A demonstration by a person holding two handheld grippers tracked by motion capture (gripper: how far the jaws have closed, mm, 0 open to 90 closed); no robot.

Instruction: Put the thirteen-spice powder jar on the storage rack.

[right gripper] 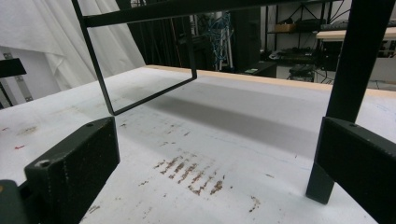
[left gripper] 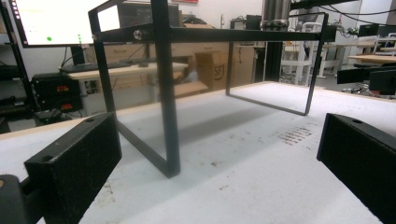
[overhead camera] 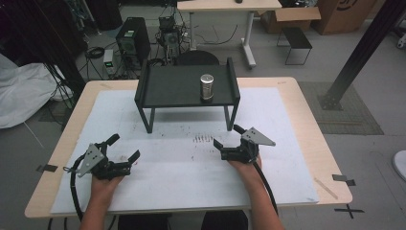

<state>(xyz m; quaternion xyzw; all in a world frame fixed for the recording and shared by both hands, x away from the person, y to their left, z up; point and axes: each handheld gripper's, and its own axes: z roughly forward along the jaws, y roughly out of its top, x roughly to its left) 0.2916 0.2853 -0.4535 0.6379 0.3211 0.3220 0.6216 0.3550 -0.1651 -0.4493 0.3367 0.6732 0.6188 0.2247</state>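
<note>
A black raised stand (overhead camera: 186, 86) sits at the back middle of the white mat (overhead camera: 191, 167). A small metal cylinder (overhead camera: 207, 86) stands upright on the stand's top, toward its right side. My left gripper (overhead camera: 125, 146) rests low on the mat at the front left, open, with nothing between its jaws. My right gripper (overhead camera: 227, 135) lies just in front of the stand's right leg, open too and empty. The left gripper view looks past that gripper (left gripper: 217, 163) at the stand's near leg (left gripper: 168, 116) and the cylinder's base (left gripper: 275, 11). In the right gripper view, the gripper (right gripper: 217, 168) faces under the stand, whose leg (right gripper: 345, 70) rises close by.
Brown scuff marks (overhead camera: 203, 139) stain the mat between the stand's front legs, also visible as scuff marks (right gripper: 191, 172). The wooden table edge (overhead camera: 316, 124) borders the mat. Beyond the table stand a computer tower (overhead camera: 133, 40) and a white desk (overhead camera: 230, 5).
</note>
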